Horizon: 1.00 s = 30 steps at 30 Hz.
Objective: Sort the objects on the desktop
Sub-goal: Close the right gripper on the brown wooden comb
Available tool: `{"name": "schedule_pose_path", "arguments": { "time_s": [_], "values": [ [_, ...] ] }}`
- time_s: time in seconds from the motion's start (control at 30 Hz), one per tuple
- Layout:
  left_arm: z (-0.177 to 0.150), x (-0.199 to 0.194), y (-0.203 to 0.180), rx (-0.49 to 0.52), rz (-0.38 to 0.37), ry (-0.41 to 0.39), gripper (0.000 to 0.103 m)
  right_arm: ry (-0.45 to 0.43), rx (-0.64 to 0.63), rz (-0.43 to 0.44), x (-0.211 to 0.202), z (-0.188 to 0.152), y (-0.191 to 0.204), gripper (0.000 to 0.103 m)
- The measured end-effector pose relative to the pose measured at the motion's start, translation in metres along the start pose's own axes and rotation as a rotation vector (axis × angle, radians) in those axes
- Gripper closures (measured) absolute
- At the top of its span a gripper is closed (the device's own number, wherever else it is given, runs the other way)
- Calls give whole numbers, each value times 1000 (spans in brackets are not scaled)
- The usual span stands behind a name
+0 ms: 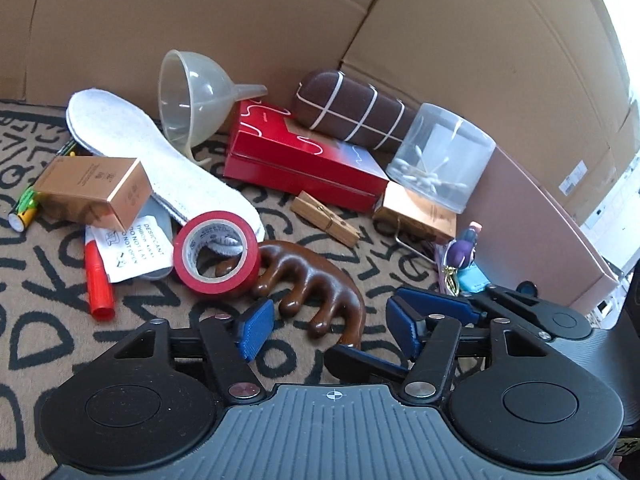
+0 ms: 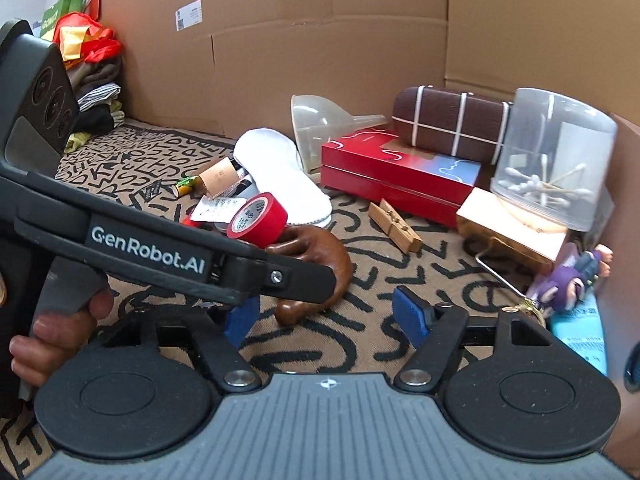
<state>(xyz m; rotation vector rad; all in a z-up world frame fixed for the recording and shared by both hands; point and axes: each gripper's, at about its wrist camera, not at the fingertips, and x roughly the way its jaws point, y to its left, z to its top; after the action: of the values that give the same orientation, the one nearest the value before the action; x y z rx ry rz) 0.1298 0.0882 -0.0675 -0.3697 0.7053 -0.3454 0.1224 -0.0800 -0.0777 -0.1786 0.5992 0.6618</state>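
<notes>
The left gripper pointed forward and down, jaws parted, blue pads at 9 and 3 o'clock, nothing pressed between them; the right gripper sat likewise, jaws apart and empty; the left gripper's body crossed the right view from 9 o'clock, a hand gripping its handle.

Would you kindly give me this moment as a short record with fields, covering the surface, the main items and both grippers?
surface: patterned mat with black letter shapes, cardboard wall behind
nearest item: brown wooden comb, lying between the left gripper fingers, not pressed
leaning on comb: red tape roll
stacked: brown striped case on red box
right side: clear tub of cotton swabs resting on a copper box
loose: wooden clothespin, white insole, funnel
left gripper: open
right gripper: open, nothing between its fingers
</notes>
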Motion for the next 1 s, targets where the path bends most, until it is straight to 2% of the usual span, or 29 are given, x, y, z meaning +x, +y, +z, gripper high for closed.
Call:
{"name": "schedule_pose_path", "arguments": {
  "time_s": [0.17, 0.33, 0.47, 0.6, 0.67, 0.77, 1.0],
  "values": [
    [3, 4, 1, 11, 7, -4, 34, 24, 18, 16, 9, 4, -3, 36],
    [8, 8, 5, 5, 14, -2, 51, 26, 21, 9, 13, 7, -4, 37],
    [8, 10, 8, -6, 5, -9, 54, 30, 8, 0, 16, 8, -2, 38],
    [9, 10, 11, -23, 12, -9, 59, 25, 9, -18, 16, 9, -2, 49],
    [11, 10, 14, -45, 5, -5, 60, 23, 15, -18, 16, 9, -3, 49],
    [12, 10, 17, -59, 1, 0, 78, 24, 11, -22, 16, 9, -3, 53],
    [11, 9, 17, -56, -1, -1, 81, 25, 4, -27, 15, 8, -1, 54]
  ]
}}
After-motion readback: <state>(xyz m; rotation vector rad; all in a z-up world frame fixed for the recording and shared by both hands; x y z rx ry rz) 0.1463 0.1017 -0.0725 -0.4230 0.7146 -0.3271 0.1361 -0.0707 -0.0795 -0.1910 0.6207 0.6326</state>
